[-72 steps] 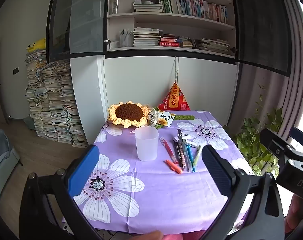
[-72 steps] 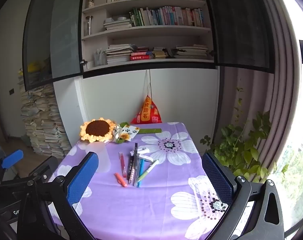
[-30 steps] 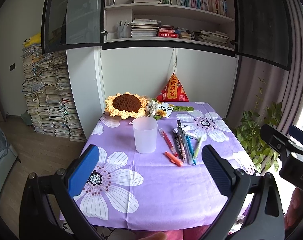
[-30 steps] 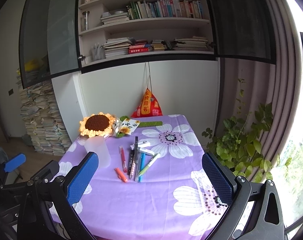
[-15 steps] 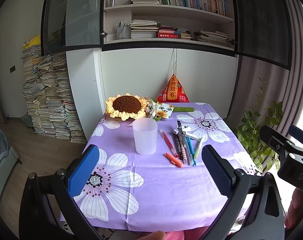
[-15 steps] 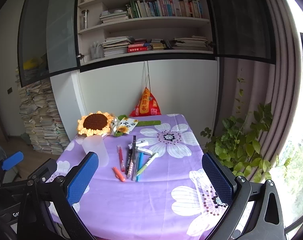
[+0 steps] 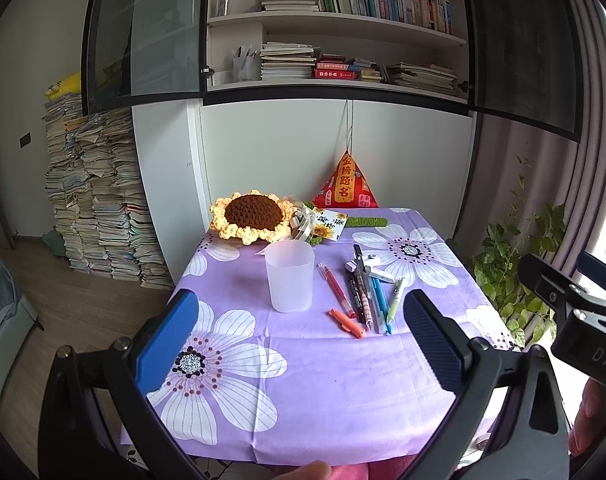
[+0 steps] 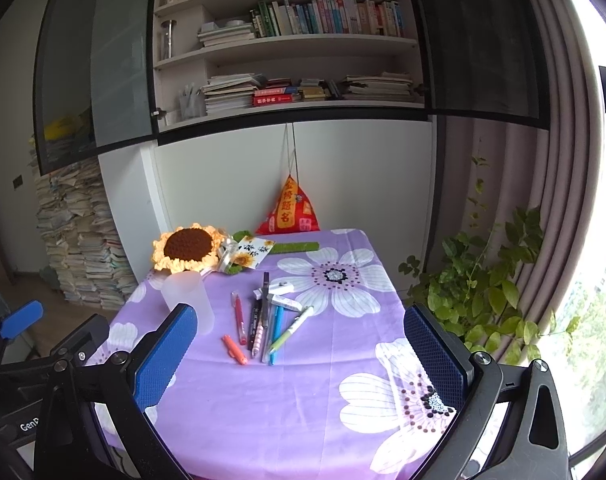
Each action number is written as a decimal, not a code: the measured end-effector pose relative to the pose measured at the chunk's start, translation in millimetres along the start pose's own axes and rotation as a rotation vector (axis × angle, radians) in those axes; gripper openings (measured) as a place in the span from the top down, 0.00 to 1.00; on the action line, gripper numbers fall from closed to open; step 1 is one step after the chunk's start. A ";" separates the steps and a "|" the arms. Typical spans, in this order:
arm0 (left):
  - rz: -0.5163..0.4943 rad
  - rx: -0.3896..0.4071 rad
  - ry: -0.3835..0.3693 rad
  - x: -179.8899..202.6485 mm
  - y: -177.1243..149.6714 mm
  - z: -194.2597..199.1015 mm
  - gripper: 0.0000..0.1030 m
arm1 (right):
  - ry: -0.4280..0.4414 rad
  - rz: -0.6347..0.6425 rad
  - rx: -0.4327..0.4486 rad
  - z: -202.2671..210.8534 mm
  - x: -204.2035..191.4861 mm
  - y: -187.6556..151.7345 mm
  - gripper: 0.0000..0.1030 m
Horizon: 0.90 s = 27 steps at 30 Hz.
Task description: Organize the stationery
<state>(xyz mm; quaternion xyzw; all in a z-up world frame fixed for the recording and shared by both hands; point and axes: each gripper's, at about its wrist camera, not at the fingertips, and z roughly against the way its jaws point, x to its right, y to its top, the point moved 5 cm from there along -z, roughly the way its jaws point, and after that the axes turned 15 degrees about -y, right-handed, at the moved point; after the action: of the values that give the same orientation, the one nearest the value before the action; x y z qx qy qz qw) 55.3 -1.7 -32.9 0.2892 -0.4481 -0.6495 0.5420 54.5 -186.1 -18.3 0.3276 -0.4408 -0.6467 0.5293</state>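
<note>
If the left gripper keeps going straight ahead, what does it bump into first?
Probably the frosted plastic cup, standing nearly midway between the open left gripper fingers; depth is hard to judge, so it might touch the purple tablecloth first.

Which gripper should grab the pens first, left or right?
Probably the right gripper: it is open, and the pens lie almost straight ahead of it. From the left gripper, also open, the pens sit off to the right, while the cup is straight ahead.

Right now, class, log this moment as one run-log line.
left gripper: open, empty | right gripper: open, empty | cup: upright, empty | pens: loose on cloth beside cup | step: none picked yet
</note>
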 end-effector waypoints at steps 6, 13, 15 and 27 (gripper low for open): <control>-0.005 0.008 -0.006 1.1 1.1 -0.5 0.01 | -0.001 0.000 -0.001 -0.7 -1.3 -1.4 0.00; 0.002 -0.022 -0.008 -2.0 -3.3 -14.2 0.01 | -0.005 0.000 -0.027 -7.9 1.4 -6.2 0.00; 0.018 -0.040 -0.012 -5.4 -5.9 -21.9 0.01 | -0.009 -0.004 -0.049 -15.2 3.9 -9.7 0.00; 0.016 -0.134 0.006 -9.2 -17.7 -68.8 0.01 | -0.013 0.015 -0.187 -78.2 5.0 -25.9 0.00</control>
<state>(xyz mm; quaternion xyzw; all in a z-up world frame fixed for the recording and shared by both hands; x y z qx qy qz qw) 109.0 -11.1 -79.4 0.2509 -0.4043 -0.6728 0.5665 112.8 -207.1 -72.9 0.2692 -0.3843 -0.6834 0.5593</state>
